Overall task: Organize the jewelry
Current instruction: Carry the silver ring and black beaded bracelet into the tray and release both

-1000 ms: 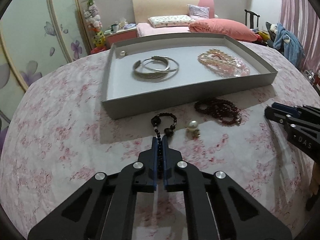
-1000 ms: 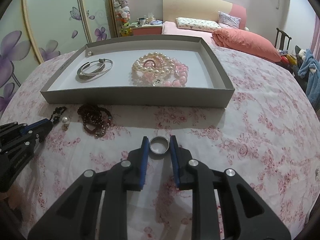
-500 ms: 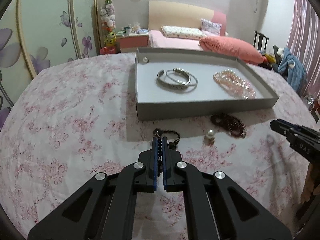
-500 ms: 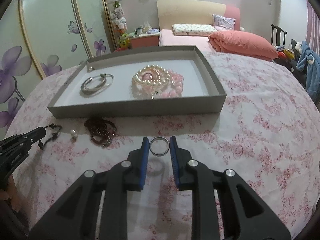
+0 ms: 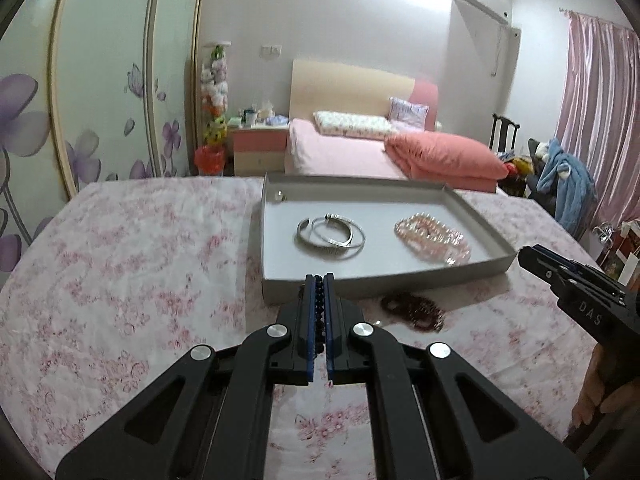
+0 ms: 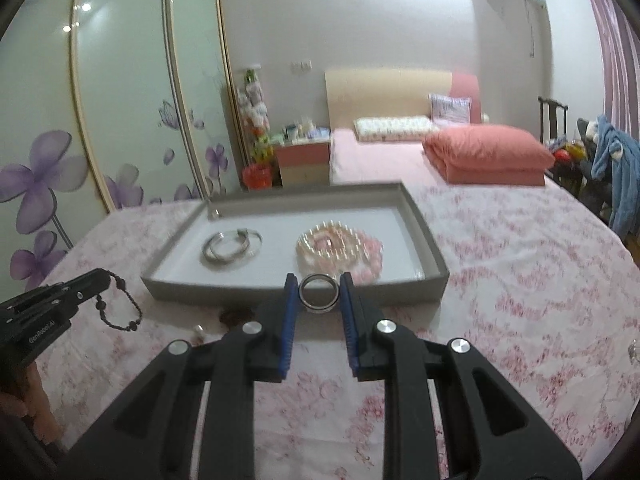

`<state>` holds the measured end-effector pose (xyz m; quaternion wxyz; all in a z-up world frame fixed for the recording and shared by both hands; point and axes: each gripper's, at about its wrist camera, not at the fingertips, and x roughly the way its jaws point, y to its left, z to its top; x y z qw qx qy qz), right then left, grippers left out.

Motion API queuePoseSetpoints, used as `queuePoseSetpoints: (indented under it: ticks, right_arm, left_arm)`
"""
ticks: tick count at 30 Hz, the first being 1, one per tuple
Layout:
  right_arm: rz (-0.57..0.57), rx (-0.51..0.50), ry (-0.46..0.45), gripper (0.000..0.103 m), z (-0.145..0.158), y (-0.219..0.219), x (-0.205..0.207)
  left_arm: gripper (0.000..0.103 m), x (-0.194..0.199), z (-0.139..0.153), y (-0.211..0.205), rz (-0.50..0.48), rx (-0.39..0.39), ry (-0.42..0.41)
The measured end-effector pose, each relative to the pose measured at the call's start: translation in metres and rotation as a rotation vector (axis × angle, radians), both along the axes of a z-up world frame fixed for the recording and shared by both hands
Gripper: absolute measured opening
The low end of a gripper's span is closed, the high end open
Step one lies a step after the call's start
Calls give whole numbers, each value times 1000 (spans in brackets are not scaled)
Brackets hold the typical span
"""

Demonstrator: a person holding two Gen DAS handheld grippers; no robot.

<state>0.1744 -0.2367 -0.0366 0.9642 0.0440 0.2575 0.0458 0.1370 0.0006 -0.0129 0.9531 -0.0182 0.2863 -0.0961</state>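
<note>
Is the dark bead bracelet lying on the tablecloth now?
No. In the right wrist view the bracelet hangs in the air from the shut left gripper, above the tablecloth.

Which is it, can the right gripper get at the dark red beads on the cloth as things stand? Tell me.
Probably not yet: the right gripper is shut on the silver ring. The dark red beads lie uncovered on the cloth before the tray, so the path looks free once it lets go.
</note>
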Motion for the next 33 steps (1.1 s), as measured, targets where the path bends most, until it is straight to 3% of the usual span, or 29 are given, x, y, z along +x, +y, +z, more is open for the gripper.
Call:
queuePoseSetpoints:
  ticks: [21, 33]
  right_arm:
    - [-31, -61, -248, 22, 34, 19, -20]
    - [-69, -67, -315, 22, 42, 17, -14]
  left_arm:
    - [5, -15, 31, -26, 40, 56, -217]
    - [5, -7, 39, -33, 71, 73, -271]
